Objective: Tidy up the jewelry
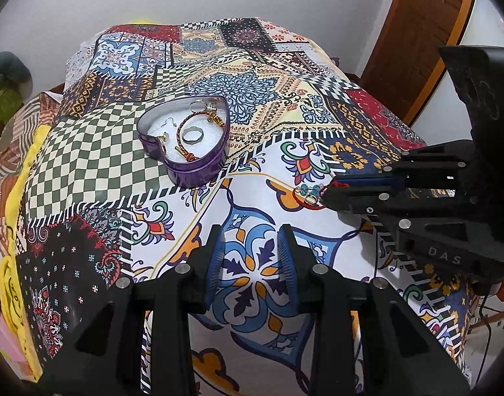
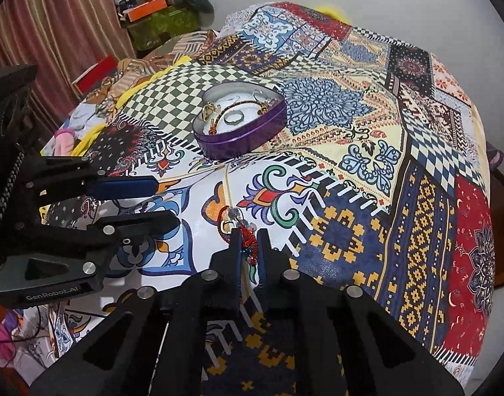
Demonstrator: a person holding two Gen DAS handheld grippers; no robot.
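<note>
A purple heart-shaped tin (image 1: 199,170) (image 2: 242,138) sits on the patterned cloth, holding a silver ring (image 1: 192,134) (image 2: 233,117), a braided red-gold bracelet (image 1: 185,155), earrings and other small pieces. My right gripper (image 2: 250,241) (image 1: 327,191) is nearly shut on a red cord bracelet (image 2: 248,236) with blue beads and a gold clasp (image 1: 309,194), low on the cloth. My left gripper (image 1: 252,247) (image 2: 162,201) is open and empty, hovering over the cloth to the left of the right gripper.
The table is draped in a patchwork-print cloth (image 1: 285,105) (image 2: 384,165). A wooden door (image 1: 417,33) stands at the right. Striped curtains (image 2: 53,33) and stacked boxes (image 2: 152,10) are behind the table, with clothing piled at its left edge.
</note>
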